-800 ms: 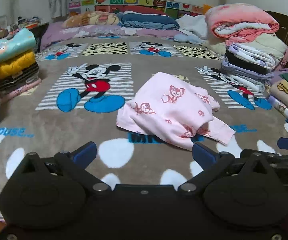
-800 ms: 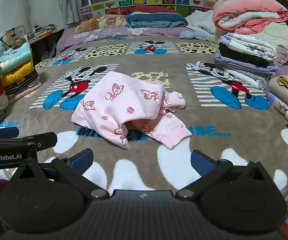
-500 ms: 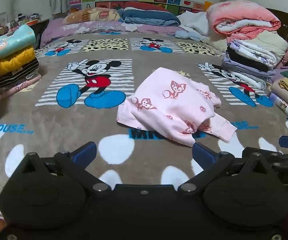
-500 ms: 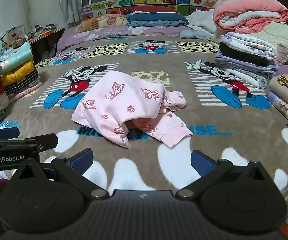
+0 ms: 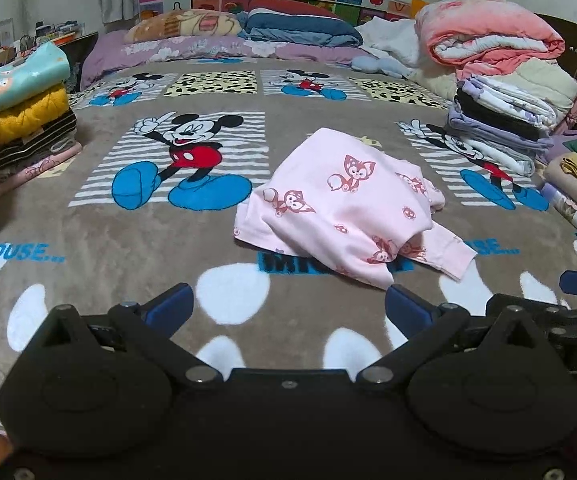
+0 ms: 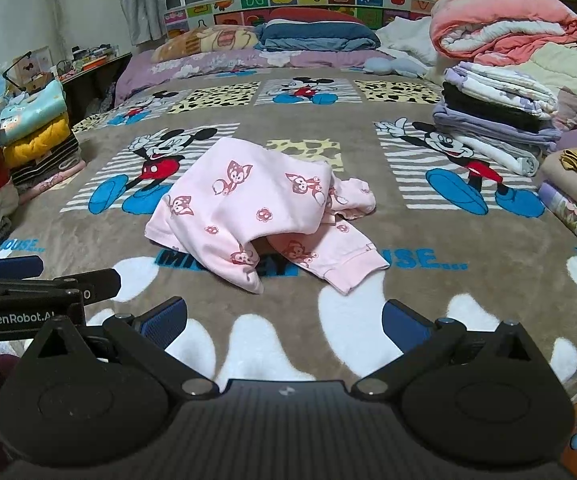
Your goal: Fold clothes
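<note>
A crumpled pink garment (image 5: 348, 208) printed with small red foxes lies in a heap on the brown cartoon-mouse blanket (image 5: 128, 240), one cuffed sleeve or leg trailing toward me. In the right wrist view the same pink garment (image 6: 264, 208) sits ahead and slightly left. My left gripper (image 5: 288, 306) hovers short of the heap, open, nothing between its blue pads. My right gripper (image 6: 284, 322) is also open and empty, a little nearer than the trailing cuff (image 6: 352, 268). Each gripper shows at the edge of the other's view.
Folded clothes are stacked at the left edge of the bed (image 5: 24, 120) and at the right (image 5: 504, 120), with a rolled pink quilt (image 5: 488, 44) on top. More folded pieces lie at the far right (image 6: 576, 184). Pillows line the headboard (image 5: 248, 24).
The left gripper's view has tilted down slightly and edged toward the garment. The right gripper has barely moved. Both stay open.
</note>
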A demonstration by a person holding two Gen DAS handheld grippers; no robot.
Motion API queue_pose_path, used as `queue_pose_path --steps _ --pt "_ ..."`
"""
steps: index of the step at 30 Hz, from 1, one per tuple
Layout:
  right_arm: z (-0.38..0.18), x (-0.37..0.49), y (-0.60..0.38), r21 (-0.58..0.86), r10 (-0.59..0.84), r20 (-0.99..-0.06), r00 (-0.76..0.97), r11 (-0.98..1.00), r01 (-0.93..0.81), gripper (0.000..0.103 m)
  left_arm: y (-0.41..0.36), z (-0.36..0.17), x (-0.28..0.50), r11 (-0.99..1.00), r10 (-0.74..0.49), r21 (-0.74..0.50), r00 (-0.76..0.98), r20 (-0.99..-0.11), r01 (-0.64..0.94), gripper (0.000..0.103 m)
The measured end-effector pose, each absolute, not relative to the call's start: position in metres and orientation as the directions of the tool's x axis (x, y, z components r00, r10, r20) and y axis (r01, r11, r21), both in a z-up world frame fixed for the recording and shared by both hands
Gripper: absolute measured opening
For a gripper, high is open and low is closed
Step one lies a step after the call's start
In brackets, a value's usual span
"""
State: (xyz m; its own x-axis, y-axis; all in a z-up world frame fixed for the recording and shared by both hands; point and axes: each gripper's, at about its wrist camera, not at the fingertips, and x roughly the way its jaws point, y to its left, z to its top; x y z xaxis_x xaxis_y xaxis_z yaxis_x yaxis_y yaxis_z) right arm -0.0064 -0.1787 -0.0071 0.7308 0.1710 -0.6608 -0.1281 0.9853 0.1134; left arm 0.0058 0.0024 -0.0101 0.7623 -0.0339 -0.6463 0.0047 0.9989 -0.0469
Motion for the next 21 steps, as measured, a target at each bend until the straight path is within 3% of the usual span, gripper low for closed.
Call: queue_pose_path --steps 21 --pt "-0.0102 -0.0043 -0.1774 0.115 0.177 -0.672 0.719 0.984 -0.134 0.103 0.0024 -0.0126 0.0082 0.999 -0.031 -0.045 0.756 -0.654 0.002 0.103"
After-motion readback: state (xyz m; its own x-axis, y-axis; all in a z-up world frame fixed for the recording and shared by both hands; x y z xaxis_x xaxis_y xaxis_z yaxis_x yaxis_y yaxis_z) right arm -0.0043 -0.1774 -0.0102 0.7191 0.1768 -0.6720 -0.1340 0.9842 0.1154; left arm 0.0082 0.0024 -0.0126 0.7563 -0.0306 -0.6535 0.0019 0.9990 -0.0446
